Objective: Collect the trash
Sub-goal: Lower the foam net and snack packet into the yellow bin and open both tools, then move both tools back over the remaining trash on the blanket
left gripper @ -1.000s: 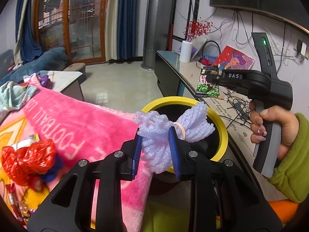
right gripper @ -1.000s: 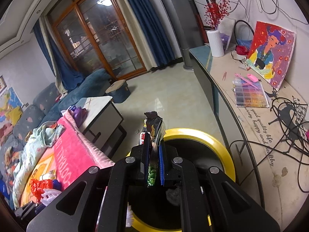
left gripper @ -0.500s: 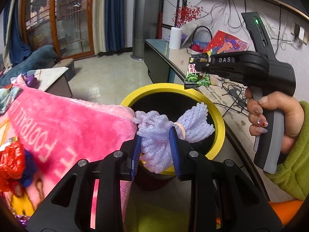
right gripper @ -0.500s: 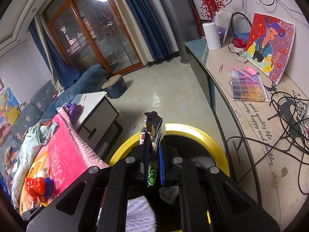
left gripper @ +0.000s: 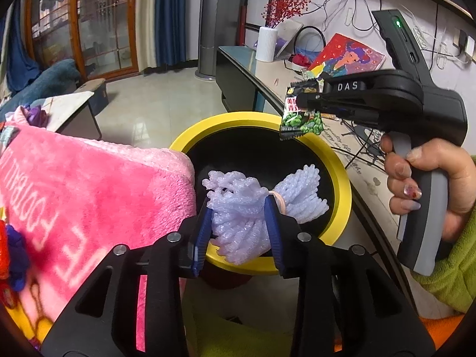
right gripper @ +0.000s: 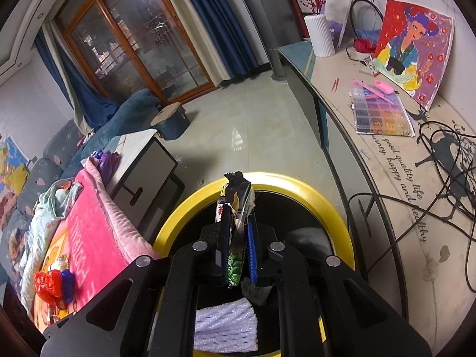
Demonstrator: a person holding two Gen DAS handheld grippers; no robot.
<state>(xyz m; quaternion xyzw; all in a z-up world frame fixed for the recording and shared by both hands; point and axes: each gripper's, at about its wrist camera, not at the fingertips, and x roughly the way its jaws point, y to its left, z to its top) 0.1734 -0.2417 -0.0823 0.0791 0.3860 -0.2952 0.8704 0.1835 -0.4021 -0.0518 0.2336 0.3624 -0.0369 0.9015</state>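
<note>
Foam netting (left gripper: 241, 208) sits pinched in my left claw (left gripper: 239, 223), over the yellow-rimmed bin (left gripper: 342, 172). My right claw (right gripper: 236, 238) pinches a snack wrapper (right gripper: 235, 208) above its far rim.

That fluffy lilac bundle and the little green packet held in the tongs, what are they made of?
The lilac bundle, in the left tongs, looks like soft foam netting, matte and bubbly, with an open mesh weave and a rubber band around its waist. The green packet, in the right tongs, seems to be thin printed plastic film: glossy, crinkled, with a crimped serrated end.
</note>
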